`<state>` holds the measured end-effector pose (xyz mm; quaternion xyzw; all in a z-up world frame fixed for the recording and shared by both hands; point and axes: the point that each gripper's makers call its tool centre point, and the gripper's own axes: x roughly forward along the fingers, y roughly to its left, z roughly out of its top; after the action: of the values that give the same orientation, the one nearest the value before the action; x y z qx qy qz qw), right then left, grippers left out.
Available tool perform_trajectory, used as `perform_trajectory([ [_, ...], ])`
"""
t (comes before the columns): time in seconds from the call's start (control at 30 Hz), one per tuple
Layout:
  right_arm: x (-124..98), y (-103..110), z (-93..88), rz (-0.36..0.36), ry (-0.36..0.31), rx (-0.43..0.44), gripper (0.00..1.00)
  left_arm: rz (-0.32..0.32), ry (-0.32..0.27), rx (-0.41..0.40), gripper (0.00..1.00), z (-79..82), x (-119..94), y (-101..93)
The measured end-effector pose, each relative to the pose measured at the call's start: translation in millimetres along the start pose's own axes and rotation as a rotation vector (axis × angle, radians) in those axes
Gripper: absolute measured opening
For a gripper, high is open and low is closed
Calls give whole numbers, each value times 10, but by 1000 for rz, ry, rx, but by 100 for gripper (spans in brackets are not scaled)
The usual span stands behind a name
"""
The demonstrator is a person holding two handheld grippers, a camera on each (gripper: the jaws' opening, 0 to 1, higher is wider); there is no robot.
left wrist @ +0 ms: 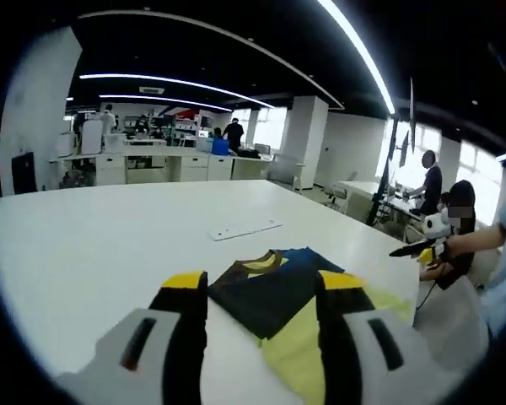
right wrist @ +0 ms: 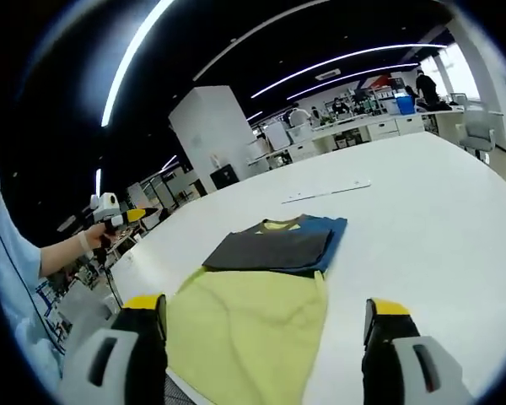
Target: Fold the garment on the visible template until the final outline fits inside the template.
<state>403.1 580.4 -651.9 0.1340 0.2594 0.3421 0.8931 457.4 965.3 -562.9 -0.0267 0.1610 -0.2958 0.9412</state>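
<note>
Lying folded on the table point(right wrist: 438, 194) – garment point(right wrist: 274, 249), white strip point(right wrist: 327, 191) beyond – both jaws apart.

Tabletop point(left wrist: 110, 245) wide and bare around the folded garment point(right wrist: 274, 249) and yellow template point(right wrist: 244, 325). Sole obstacle on it: a flat white strip point(right wrist: 327, 191) lying beyond the garment, well apart. Tabletop edges unobstructed; desks and people stand far off.

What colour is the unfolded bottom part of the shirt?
Yellow-green garment, clearest in the right gripper view.

Yellow template point(right wrist: 253, 325) cut off at bottom edge, partly covered by folded garment point(right wrist: 274, 245)
</note>
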Motion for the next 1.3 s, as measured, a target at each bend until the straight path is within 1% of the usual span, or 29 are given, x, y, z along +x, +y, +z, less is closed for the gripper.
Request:
perform_trajectory([
  [0.03,-3,19,14,4,-4,-6,98,13,6,-24,49,-8,-77,54],
  [0.07,-4,26,23,4,-8,-8,98,20,24,-22,49,-26,-127,83],
  [0.1,-8,38,28,7,-9,-11,98,30,28,19,49,-12,-205,123],
  [0.13,-11,43,31,7,-10,-14,98,40,15,23,50,21,-253,151],
  [0.17,-15,46,32,6,-11,-20,98,41,1,8,50,61,-328,174],
  [0.23,-25,45,38,4,-15,-24,98,60,-2,18,49,78,-425,231],
  [0.3,-37,46,50,3,-21,-30,98,68,16,36,49,56,-486,257],
  [0.4,-50,33,58,1,-24,-31,98,62,4,27,50,77,-574,233],
  [0.43,-49,20,56,-1,-23,-32,98,62,7,33,50,65,-585,224],
  [0.47,-46,13,48,0,-20,-33,97,61,24,39,50,17,-597,216],
  [0.53,-42,-4,30,-2,-13,-41,97,38,46,25,50,-73,-599,137],
  [0.6,-43,-11,7,1,-4,-49,96,31,45,27,51,-141,-600,77],
  [0.63,-46,-8,-1,4,-1,-51,93,20,41,31,51,-159,-602,41],
  [0.7,-64,16,-40,26,18,-60,84,-34,35,20,50,-206,-598,-93],
  [0.73,-72,2,-64,26,29,-60,79,-42,36,20,51,-232,-598,-125],
  [0.77,-86,-6,-96,27,47,-67,76,-73,44,24,53,-275,-596,-198],
  [0.8,-92,-4,-105,31,50,-71,76,-82,46,25,55,-300,-598,-226],
  [0.87,-124,1,-168,45,88,-95,76,-127,56,-4,58,-372,-613,-327],
  [0.9,-142,13,-188,56,98,-111,76,-128,58,0,60,-413,-623,-346],
  [0.93,-154,20,-204,62,107,-115,79,-130,60,0,62,-432,-626,-354],
  [0.97,-168,13,-231,60,124,-117,82,-137,71,-7,65,-487,-635,-376],
  [1.0,-182,10,-249,64,136,-137,86,-143,76,-14,69,-522,-641,-394],
  [1.03,-194,10,-265,68,146,-151,92,-162,87,-26,72,-579,-651,-446],
  [1.1,-210,11,-291,71,155,-159,100,-166,106,-23,78,-671,-653,-483],
  [1.2,-239,-8,-318,77,159,-155,100,-180,143,-38,87,-838,-660,-537],
  [1.27,-258,-31,-329,72,158,-153,100,-190,148,-56,90,-898,-668,-569],
  [1.3,-268,-39,-337,72,155,-148,100,-194,151,-65,90,-920,-669,-585],
])
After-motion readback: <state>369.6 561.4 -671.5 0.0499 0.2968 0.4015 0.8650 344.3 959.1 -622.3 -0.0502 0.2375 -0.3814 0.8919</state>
